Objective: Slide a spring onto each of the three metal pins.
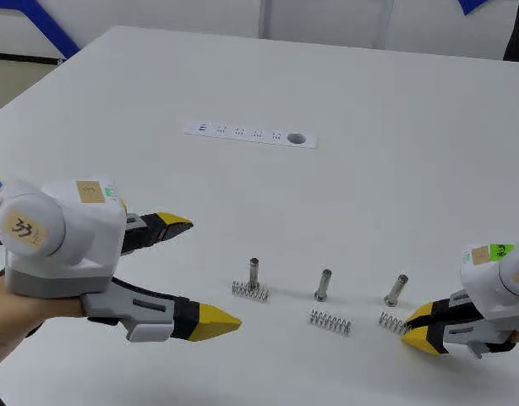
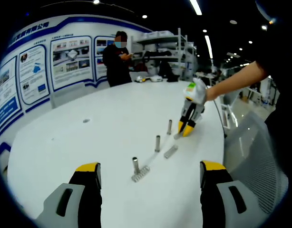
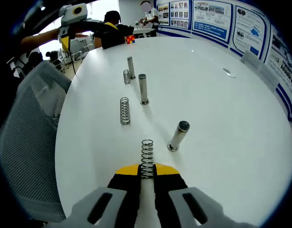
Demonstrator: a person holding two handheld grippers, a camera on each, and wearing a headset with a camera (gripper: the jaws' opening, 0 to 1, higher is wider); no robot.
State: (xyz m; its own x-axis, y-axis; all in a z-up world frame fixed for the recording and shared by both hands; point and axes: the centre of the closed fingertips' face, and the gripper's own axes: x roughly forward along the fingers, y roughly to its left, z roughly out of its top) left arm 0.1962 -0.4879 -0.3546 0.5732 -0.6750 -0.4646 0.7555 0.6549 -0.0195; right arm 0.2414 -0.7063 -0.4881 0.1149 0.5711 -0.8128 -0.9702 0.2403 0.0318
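Observation:
Three metal pins stand upright in a row on the white table: left pin (image 1: 254,272), middle pin (image 1: 324,284), right pin (image 1: 396,289). One spring lies flat beside each: left spring (image 1: 250,293), middle spring (image 1: 330,321), right spring (image 1: 389,321). My right gripper (image 1: 417,328) is low on the table at the right spring. In the right gripper view its yellow tips (image 3: 147,172) pinch the near end of that spring (image 3: 147,153), just left of the nearest pin (image 3: 178,135). My left gripper (image 1: 196,272) hovers wide open to the left of the row, holding nothing.
A flush socket strip (image 1: 247,133) is set into the table farther back. A colour cube (image 3: 130,39) sits near the far table edge. A mesh chair (image 3: 32,118) stands beside the table. People stand in the background.

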